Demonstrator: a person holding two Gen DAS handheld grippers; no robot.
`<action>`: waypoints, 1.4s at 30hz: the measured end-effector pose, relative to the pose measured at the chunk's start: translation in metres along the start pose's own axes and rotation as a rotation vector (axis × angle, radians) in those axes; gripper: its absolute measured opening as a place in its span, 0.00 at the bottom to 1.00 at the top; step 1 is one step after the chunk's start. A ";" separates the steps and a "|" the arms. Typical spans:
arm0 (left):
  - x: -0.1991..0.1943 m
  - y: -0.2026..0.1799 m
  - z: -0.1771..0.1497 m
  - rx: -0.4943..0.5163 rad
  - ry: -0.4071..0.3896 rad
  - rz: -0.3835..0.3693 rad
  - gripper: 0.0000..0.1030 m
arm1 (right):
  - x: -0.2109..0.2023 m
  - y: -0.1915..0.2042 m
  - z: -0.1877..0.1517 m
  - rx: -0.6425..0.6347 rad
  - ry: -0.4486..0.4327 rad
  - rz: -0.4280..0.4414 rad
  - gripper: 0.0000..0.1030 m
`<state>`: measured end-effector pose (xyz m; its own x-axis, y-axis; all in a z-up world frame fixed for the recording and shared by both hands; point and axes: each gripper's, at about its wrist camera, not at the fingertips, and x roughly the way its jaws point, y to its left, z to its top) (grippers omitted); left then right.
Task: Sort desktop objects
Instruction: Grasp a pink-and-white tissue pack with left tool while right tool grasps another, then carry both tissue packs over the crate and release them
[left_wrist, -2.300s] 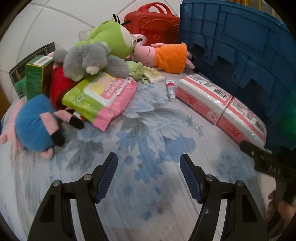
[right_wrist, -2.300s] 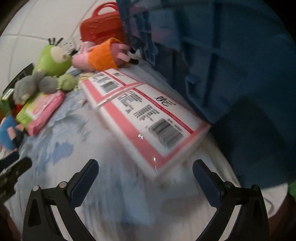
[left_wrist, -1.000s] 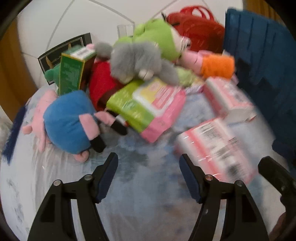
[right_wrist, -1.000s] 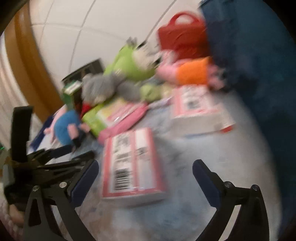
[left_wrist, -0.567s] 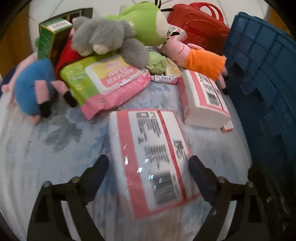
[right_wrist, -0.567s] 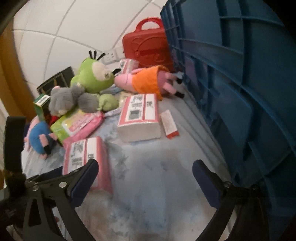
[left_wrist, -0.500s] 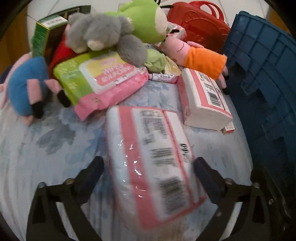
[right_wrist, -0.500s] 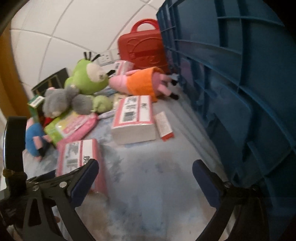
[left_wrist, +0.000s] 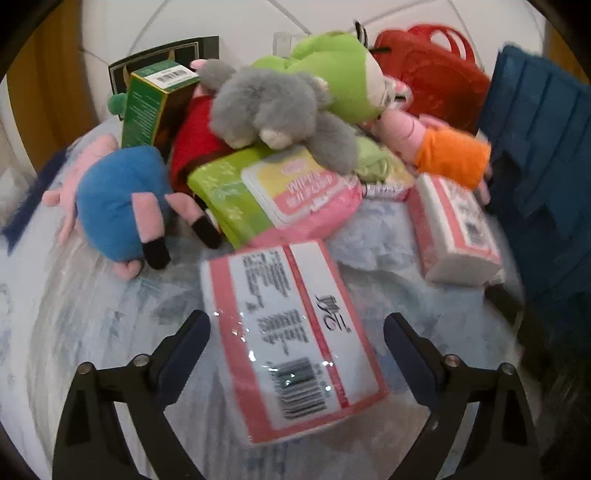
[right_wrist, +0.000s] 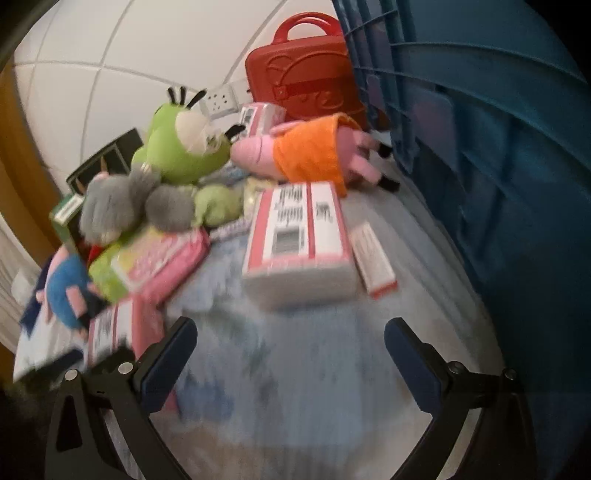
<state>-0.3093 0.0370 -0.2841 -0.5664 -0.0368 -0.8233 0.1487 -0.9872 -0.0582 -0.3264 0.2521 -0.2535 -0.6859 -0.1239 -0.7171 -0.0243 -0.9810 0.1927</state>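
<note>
A pink-and-white tissue pack (left_wrist: 291, 332) lies on the flowered cloth between the open fingers of my left gripper (left_wrist: 295, 354), which do not touch it; it also shows in the right wrist view (right_wrist: 110, 328). A second tissue pack (left_wrist: 454, 229) (right_wrist: 299, 236) lies further back near the blue crate (left_wrist: 543, 177) (right_wrist: 498, 147). My right gripper (right_wrist: 291, 354) is open and empty over bare cloth in front of that second pack. A small pink-and-white box (right_wrist: 373, 254) lies beside it.
A pile at the back holds a wipes pack (left_wrist: 291, 192), a grey plush (left_wrist: 277, 107), a green plush (right_wrist: 181, 147), a blue pig plush (left_wrist: 118, 203), an orange-dressed pig plush (right_wrist: 310, 151), a green box (left_wrist: 151, 103) and a red case (right_wrist: 306, 66).
The near tissue pack was pulled from beside the crate to the cloth's middle. My left gripper opened wide and closed in around it; my right gripper backed off and faces the second pack.
</note>
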 end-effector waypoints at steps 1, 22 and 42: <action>0.007 -0.008 -0.004 0.034 0.005 0.054 0.93 | 0.006 -0.001 0.005 -0.009 0.001 -0.010 1.00; 0.035 0.025 -0.010 0.047 0.044 0.093 0.89 | 0.023 0.045 -0.036 -0.260 0.190 0.041 0.90; -0.088 0.043 0.004 0.111 -0.161 0.082 0.88 | -0.080 0.099 -0.013 -0.299 0.005 0.031 0.86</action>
<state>-0.2562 -0.0028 -0.2121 -0.6794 -0.1337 -0.7215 0.1144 -0.9905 0.0759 -0.2647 0.1634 -0.1856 -0.6791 -0.1544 -0.7177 0.2122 -0.9772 0.0095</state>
